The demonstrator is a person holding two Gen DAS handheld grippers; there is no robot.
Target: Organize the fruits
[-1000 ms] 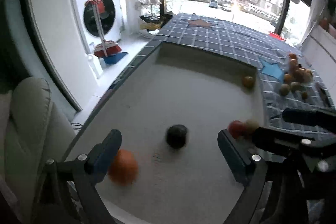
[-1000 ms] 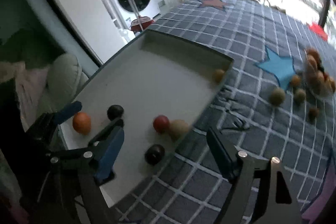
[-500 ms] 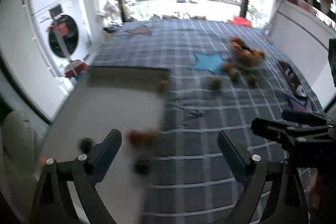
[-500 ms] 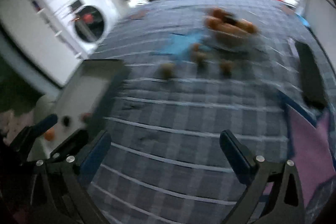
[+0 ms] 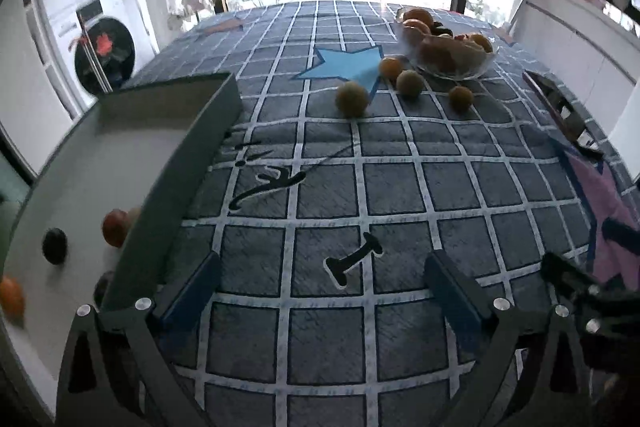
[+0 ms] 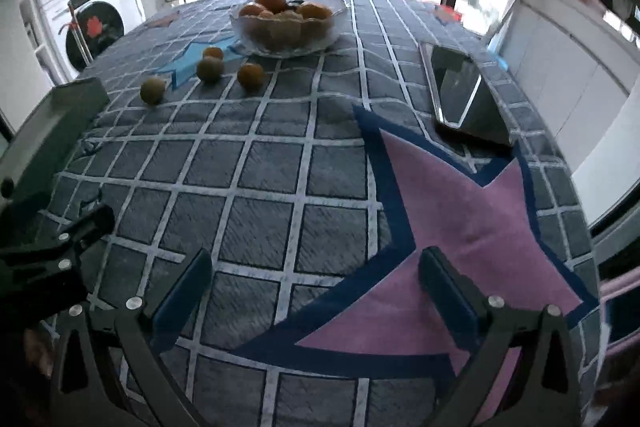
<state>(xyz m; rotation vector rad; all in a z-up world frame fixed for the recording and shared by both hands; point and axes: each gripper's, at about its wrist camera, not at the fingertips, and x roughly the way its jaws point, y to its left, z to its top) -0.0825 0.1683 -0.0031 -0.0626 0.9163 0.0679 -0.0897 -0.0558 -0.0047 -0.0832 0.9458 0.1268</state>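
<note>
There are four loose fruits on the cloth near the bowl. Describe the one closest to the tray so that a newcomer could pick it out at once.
Start at the glass bowl piled with fruit at the far end of the checked cloth, then find the light blue star beside it. The greenish-yellow fruit sits at the star's lower point, nearest the grey tray. It is the largest of the four and lies farthest from the bowl.

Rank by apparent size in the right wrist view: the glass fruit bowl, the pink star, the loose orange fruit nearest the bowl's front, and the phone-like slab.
1. pink star, though it lies nearest the camera
2. glass fruit bowl
3. phone-like slab, close to the bowl in extent, so that order is unsure
4. loose orange fruit, clearly smallest
</note>
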